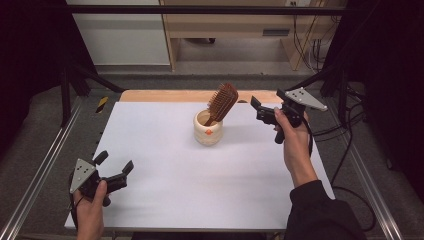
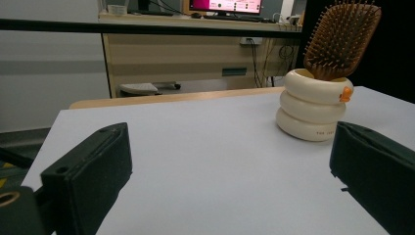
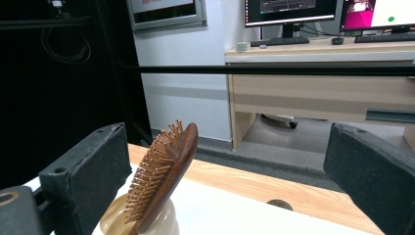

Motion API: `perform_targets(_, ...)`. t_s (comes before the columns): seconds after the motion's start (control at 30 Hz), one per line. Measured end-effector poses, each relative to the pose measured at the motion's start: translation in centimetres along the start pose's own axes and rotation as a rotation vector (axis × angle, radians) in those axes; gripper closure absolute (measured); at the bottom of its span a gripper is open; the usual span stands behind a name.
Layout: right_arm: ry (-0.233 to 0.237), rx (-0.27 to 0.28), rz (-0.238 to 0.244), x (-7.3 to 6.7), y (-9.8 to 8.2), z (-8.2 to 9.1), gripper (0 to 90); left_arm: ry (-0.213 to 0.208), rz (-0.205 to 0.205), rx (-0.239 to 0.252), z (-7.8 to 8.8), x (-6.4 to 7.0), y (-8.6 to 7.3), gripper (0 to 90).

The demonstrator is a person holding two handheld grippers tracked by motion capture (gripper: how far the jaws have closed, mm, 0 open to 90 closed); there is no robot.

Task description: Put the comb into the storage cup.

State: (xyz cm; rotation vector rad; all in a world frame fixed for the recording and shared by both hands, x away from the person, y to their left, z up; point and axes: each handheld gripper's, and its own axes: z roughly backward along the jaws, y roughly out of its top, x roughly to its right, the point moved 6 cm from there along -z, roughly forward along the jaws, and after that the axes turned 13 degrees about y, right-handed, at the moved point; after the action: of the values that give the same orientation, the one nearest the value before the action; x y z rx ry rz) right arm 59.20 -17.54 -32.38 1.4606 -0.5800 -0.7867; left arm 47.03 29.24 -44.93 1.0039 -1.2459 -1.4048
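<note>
At lower left, the left gripper (image 1: 114, 169) is held spread and empty. The right gripper (image 1: 260, 111), likewise unclenched, is raised beside the hairbrush (image 1: 222, 102); the cream holder (image 1: 207, 131) could be toppled by a skewed pull

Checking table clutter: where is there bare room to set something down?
Most of the white table is bare: the wide stretch between the left gripper and the cup, and the near edge. Only the cup with the hairbrush by the right gripper is occupied.

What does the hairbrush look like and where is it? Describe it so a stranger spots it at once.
On the white table, toward its far edge, stands a cream ribbed cup. The wooden hairbrush stands handle-down in it, leaning right, its brown bristled paddle head sticking out above the rim.
</note>
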Motion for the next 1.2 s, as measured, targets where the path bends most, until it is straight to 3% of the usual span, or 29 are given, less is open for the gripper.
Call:
perform_targets(0.8, -0.032, 0.012, -0.005, 1.2, 0.5, 3.1, 3.0, -0.014, 0.005, 0.003, 0.0, 0.2, 0.0, 2.0)
perform_targets(1.2, -0.034, 0.003, 0.021, 1.4, 0.5, 4.5, 2.8, -0.017, 0.005, 0.004, 0.0, 0.2, 0.0, 1.9)
